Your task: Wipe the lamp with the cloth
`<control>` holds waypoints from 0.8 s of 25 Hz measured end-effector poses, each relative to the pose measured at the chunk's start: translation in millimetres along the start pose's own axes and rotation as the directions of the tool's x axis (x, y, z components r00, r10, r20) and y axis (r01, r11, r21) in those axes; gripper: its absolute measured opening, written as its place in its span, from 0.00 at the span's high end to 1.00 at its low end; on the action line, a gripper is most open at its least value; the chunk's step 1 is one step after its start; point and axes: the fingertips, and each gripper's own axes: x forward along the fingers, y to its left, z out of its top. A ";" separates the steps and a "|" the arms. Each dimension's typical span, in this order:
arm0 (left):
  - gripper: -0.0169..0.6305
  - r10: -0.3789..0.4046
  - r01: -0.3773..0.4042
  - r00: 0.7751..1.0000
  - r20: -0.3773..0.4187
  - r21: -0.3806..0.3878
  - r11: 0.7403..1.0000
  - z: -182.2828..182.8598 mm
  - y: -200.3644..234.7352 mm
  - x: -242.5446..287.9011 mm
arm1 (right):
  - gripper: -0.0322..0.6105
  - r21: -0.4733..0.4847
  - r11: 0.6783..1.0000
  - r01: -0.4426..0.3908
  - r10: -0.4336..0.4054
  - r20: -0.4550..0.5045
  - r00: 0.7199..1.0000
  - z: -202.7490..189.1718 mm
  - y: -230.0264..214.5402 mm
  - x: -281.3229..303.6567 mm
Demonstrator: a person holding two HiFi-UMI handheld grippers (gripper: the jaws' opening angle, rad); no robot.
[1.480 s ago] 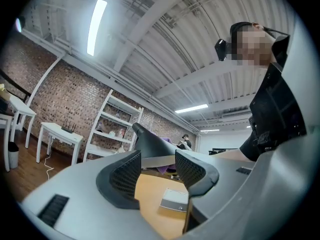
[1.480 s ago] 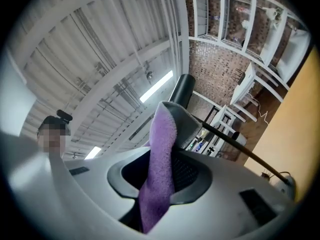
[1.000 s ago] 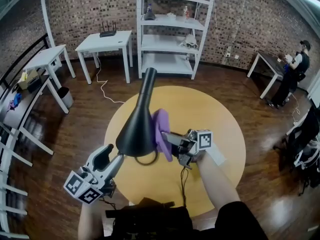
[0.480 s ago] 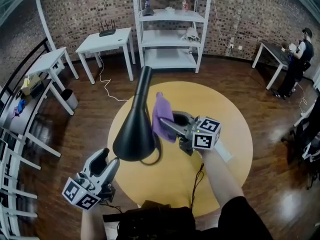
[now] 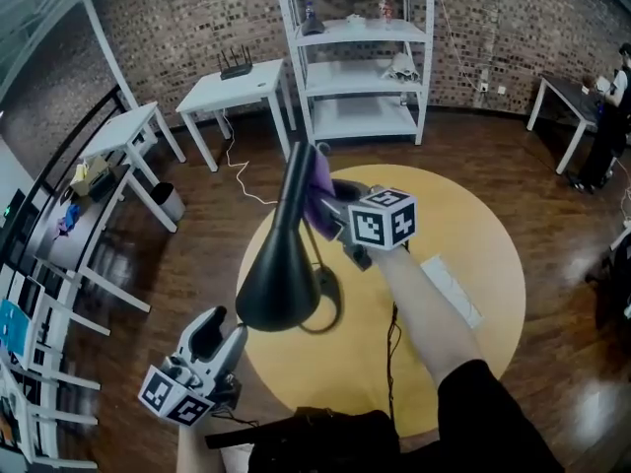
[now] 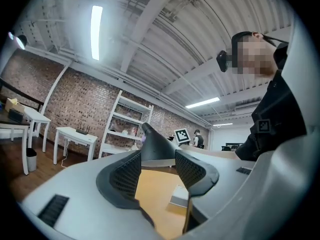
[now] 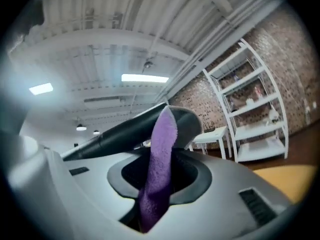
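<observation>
Where the round yellow table (image 5: 473, 225) fills the middle of the head view, the black lamp (image 5: 281, 264) is seen over its left half. The wide cone of the shade is set nearest and the slim neck reaches away toward the far side. A dark cable and a flat white slab (image 5: 452, 290) are laid on the table to the right of the lamp.

The right hand-held gripper (image 5: 328, 195) is held level at the far end of the neck, just on its right side. In the right gripper view the lamp (image 7: 120, 129) is shown as a dark bar crossing just beyond the jaw tips. The left hand-held gripper (image 5: 213, 325) is held low at the near left, off the table's near-left edge. It is pointed up at the near rim of the shade and lies just beside it; contact cannot be made out from the head view.

In the left gripper view the left hand-held gripper (image 6: 157, 171) is seen with its jaws moderately apart and both ribbed pads bare. The lamp (image 6: 155, 144) is framed in the gap beyond the tips, and nothing is clamped.

In its own view the right hand-held gripper (image 7: 161, 179) is seen with its jaws drawn narrow and closed on the purple cloth (image 7: 160, 159). The cloth is pinched as a folded strip that stands up past the tips and is laid against the lamp's neck. In the head view the cloth (image 5: 320, 177) is sandwiched between the neck and the gripper.
</observation>
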 end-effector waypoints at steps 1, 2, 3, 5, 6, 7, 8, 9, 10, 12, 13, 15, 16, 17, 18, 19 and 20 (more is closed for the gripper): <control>0.65 0.003 -0.003 1.000 0.001 -0.001 1.000 0.2 0.6 -0.7 | 0.79 -0.093 0.996 0.006 -0.007 -0.018 1.000 0.7 6.4 -1.1; 0.65 0.005 -0.005 1.000 0.005 -0.004 1.000 0.1 1.4 -1.5 | 0.79 -0.192 0.981 0.014 -0.022 -0.037 0.999 1.2 12.7 -2.7; 0.65 0.008 -0.008 1.000 0.011 -0.011 1.000 -0.4 2.5 -2.3 | 0.79 -0.287 0.958 0.024 -0.041 -0.054 0.998 1.3 18.5 -4.9; 0.65 0.015 -0.014 1.000 0.024 -0.027 1.000 -2.1 5.0 -3.1 | 0.79 -0.443 0.896 0.030 -0.073 -0.079 0.994 -0.2 30.2 -10.6; 0.65 0.018 -0.017 0.999 0.031 -0.037 0.999 -3.0 6.2 -3.5 | 0.79 -0.499 0.866 0.018 -0.074 -0.092 0.993 -2.6 37.9 -13.7; 0.65 0.020 -0.018 0.999 0.038 -0.048 0.999 -3.5 7.2 -4.0 | 0.79 -0.544 0.839 -0.007 -0.065 -0.112 0.992 -7.1 46.6 -16.9; 0.66 0.020 -0.018 0.999 0.045 -0.060 0.998 -3.7 8.0 -4.7 | 0.79 -0.579 0.814 -0.038 -0.050 -0.136 0.989 -13.5 55.3 -19.8; 0.66 0.019 -0.015 0.999 0.050 -0.069 0.997 -3.6 8.7 -5.3 | 0.79 -0.605 0.793 -0.072 -0.033 -0.161 0.986 -20.9 62.9 -22.3; 0.65 0.017 -0.012 0.998 0.054 -0.075 0.997 -3.4 9.2 -5.5 | 0.79 -0.620 0.777 -0.109 -0.010 -0.185 0.983 -28.5 69.4 -24.2; 0.65 0.012 -0.007 0.998 0.056 -0.076 0.997 -2.5 9.7 -5.3 | 0.79 -0.617 0.766 -0.184 0.051 -0.226 0.973 -42.1 79.8 -26.0; 0.65 0.010 -0.006 0.998 0.055 -0.074 0.997 -2.1 9.9 -5.3 | 0.79 -0.603 0.767 -0.218 0.086 -0.241 0.967 -48.2 84.1 -26.2; 0.65 0.007 -0.003 0.999 0.051 -0.069 0.998 -2.2 10.0 -5.9 | 0.80 -0.570 0.774 -0.273 0.149 -0.255 0.955 -59.5 91.1 -27.6; 0.65 0.004 -0.001 0.999 0.048 -0.067 0.998 -2.5 9.5 -6.0 | 0.80 -0.558 0.776 -0.293 0.173 -0.257 0.951 -64.8 93.4 -29.7; 0.65 0.000 0.003 0.999 0.046 -0.065 0.998 -2.7 8.6 -5.8 | 0.80 -0.550 0.776 -0.309 0.192 -0.259 0.946 -70.0 94.9 -32.6; 0.65 -0.003 0.006 0.999 0.044 -0.062 0.998 -2.7 7.3 -5.1 | 0.80 -0.545 0.773 -0.323 0.207 -0.264 0.942 -75.1 96.0 -36.2; 0.65 -0.007 0.009 0.999 0.042 -0.058 0.998 -2.5 5.7 -4.2 | 0.80 -0.547 0.767 -0.336 0.216 -0.273 0.938 -80.5 97.0 -40.1; 0.65 -0.010 0.012 0.999 0.041 -0.053 0.998 -2.2 4.2 -3.3 | 0.80 -0.554 0.758 -0.345 0.218 -0.284 0.934 -86.2 97.8 -43.9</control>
